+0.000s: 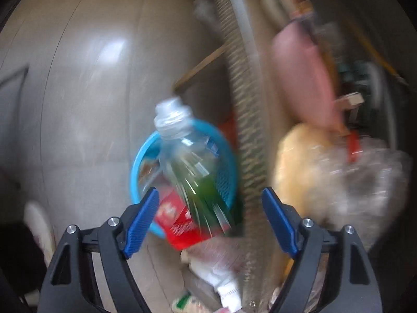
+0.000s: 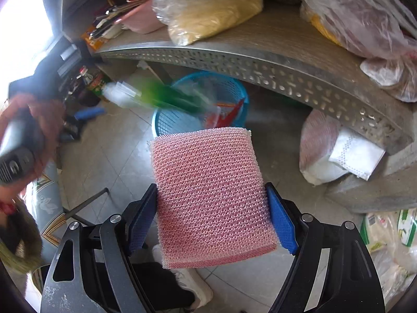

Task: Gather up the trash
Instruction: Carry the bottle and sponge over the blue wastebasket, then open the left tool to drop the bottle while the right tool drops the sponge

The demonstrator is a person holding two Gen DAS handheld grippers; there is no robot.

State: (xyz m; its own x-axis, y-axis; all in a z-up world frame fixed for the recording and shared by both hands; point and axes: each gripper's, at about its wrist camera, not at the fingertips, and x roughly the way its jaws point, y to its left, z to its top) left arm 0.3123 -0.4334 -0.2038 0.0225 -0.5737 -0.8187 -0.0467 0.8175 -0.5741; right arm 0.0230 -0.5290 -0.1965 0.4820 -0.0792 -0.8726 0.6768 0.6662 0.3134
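In the left wrist view my left gripper (image 1: pixel 209 203) is open. A clear plastic bottle with a green label (image 1: pixel 190 167) is blurred in the air between and beyond its fingers, over a blue basket (image 1: pixel 225 172) that holds a red packet (image 1: pixel 177 219). The bottle touches neither finger. In the right wrist view my right gripper (image 2: pixel 212 195) is shut on a pink mesh sponge (image 2: pixel 211 200), held above the tiled floor. The bottle (image 2: pixel 161 96) shows as a green blur over the same blue basket (image 2: pixel 169 122), with the left gripper (image 2: pixel 86 113) at far left.
A perforated metal shelf (image 2: pixel 260 62) runs above the basket, loaded with plastic bags (image 2: pixel 208 7) and a pink tub (image 2: pixel 140 18). More bags (image 2: pixel 328 154) lie on the floor under it. A person's shoe (image 2: pixel 187 284) is below my right gripper. Sauce bottles (image 2: pixel 93 83) stand at left.
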